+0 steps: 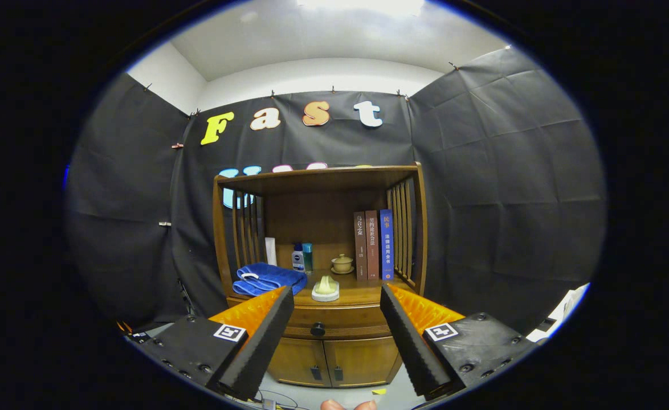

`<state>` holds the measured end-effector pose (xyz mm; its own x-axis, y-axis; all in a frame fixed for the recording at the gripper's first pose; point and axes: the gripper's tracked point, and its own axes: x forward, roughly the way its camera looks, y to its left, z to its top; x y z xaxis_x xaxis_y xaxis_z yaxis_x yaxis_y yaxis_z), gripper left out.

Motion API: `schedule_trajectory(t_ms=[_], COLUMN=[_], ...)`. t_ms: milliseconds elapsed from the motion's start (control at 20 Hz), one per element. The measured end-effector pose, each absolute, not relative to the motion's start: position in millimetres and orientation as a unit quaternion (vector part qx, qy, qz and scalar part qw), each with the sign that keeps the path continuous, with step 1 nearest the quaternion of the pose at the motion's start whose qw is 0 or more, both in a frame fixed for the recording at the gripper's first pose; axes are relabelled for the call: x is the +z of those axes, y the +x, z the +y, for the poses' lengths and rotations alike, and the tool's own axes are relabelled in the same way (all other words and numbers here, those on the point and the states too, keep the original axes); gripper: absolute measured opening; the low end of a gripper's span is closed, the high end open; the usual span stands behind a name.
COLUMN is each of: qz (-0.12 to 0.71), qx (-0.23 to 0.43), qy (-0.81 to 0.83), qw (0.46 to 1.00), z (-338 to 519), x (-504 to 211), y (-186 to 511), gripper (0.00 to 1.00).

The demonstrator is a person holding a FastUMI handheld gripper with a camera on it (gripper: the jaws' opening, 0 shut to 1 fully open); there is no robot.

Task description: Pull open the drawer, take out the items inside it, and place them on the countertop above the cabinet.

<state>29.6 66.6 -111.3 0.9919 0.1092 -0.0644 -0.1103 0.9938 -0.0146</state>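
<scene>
A wooden cabinet [323,341] stands ahead against the booth wall, with an open shelf unit on top. Its drawer [343,326] is closed, and a dark round knob [318,329] sits at its middle, seen between my fingers and beyond them. The countertop [363,295] above the drawer carries a folded blue towel [269,278] and a white dish holding a pale object [325,289]. My gripper [337,299] is open, well short of the cabinet, with nothing between its fingers.
Further back on the countertop are small bottles [302,257], a lidded ceramic cup on a saucer [342,263] and three upright books [373,245]. Slatted side panels [404,228] flank the shelf. Two cabinet doors [329,360] lie below the drawer. Fingertips of a hand [349,405] show lowest.
</scene>
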Motion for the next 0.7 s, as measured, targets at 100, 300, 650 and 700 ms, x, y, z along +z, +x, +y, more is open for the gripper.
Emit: schedule_trajectory(t_ms=[100, 300, 650, 700], qz=[0.030, 0.031, 0.025, 0.026], qx=[0.057, 0.061, 0.067, 0.066], qy=[-0.013, -0.005, -0.012, -0.015], qw=[0.998, 0.998, 0.997, 0.997], z=[68, 73, 84, 82], x=[-111, -113, -116, -116], y=[31, 27, 24, 25], gripper=[0.98, 0.98, 0.99, 0.99])
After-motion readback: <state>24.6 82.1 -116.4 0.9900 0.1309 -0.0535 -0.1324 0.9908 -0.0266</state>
